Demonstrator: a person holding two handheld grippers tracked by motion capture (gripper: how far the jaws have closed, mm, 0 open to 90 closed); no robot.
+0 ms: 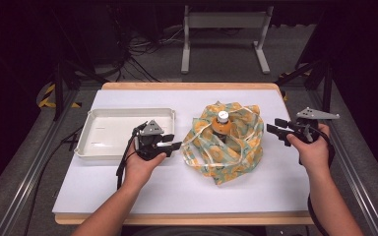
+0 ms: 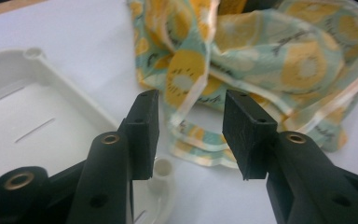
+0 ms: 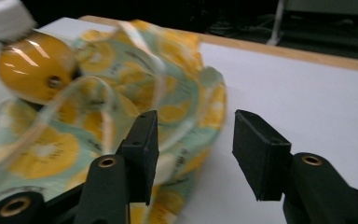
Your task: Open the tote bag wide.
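Note:
A teal bag printed with orange slices (image 1: 226, 145) lies crumpled in the middle of the white table, with an orange bottle with a white cap (image 1: 222, 123) standing up out of it. My left gripper (image 1: 174, 145) hovers just left of the bag, open, nothing between its pads; in the left gripper view the bag (image 2: 261, 70) lies a little beyond the gripper (image 2: 191, 128). My right gripper (image 1: 274, 127) is held just right of the bag, open and empty. In the right gripper view the bottle (image 3: 32, 65) and bag (image 3: 121, 112) sit ahead and left of the gripper (image 3: 196, 149).
A shallow white tray (image 1: 123, 114) sits on the table's left, right behind my left hand; its corner (image 2: 28, 112) shows in the left gripper view. A metal frame (image 1: 224, 29) stands on the floor beyond the table. Bare table lies in front of the bag.

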